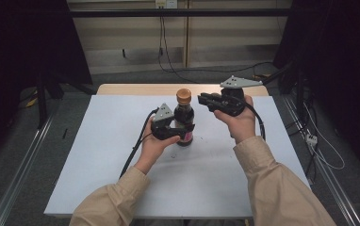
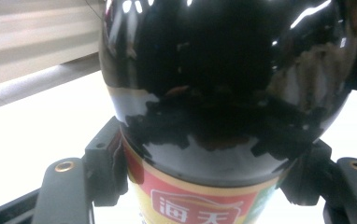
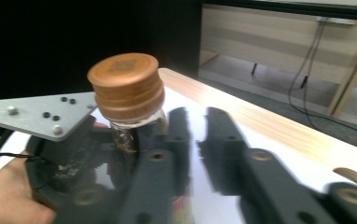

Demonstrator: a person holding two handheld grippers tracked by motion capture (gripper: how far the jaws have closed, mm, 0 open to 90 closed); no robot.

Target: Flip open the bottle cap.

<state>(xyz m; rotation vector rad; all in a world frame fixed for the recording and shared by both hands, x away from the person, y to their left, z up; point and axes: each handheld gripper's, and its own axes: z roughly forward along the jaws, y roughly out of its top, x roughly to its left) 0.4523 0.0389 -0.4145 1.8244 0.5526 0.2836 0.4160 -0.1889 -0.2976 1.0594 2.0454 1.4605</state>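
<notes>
High view: left gripper (image 1: 185, 132) fingers clamp upright bottle (image 1: 184, 123) body; right gripper (image 1: 202, 98) fingers closed, empty, just right of cap (image 1: 184, 96)

This looks like a lab recording booth. A white-covered tabletop (image 1: 121, 155) stands between black curtains (image 1: 22, 42), with metal floor rails (image 1: 22, 165), loose cables (image 1: 319, 146) on grey carpet and a wall socket (image 1: 165, 4) above pale wood panelling (image 1: 135, 37).
</notes>
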